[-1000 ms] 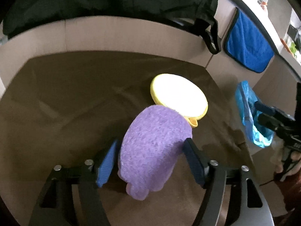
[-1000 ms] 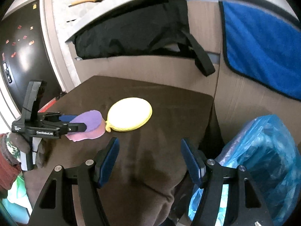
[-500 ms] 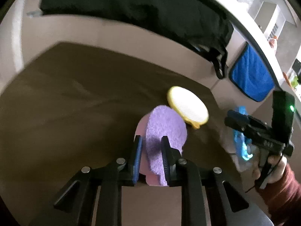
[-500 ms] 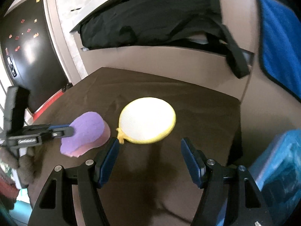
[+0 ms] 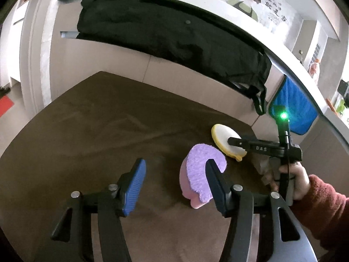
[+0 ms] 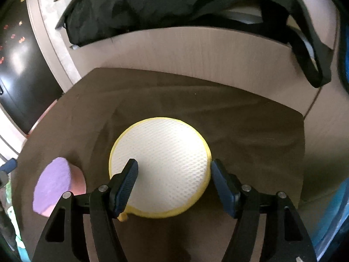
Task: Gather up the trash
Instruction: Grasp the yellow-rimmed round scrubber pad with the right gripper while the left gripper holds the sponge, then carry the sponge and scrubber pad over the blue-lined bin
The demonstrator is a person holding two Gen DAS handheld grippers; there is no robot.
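While 2 sponges lie on the brown cloth [image 5: 91, 131], the left gripper [image 5: 174, 179] is opening, empty, with the purple sponge [image 5: 201, 175] at its right finger. Right gripper [image 6: 173, 172] opens wide astride the 1 round yellow sponge [image 6: 161, 152].

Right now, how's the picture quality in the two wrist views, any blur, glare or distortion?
Left wrist view: sharp, strong fisheye bending of the white shelf, bright daylight at right, a glaring green light. Right wrist view: dimmer, edges motion-smeared, yellow round pad fairly crisp, purple sponge soft.
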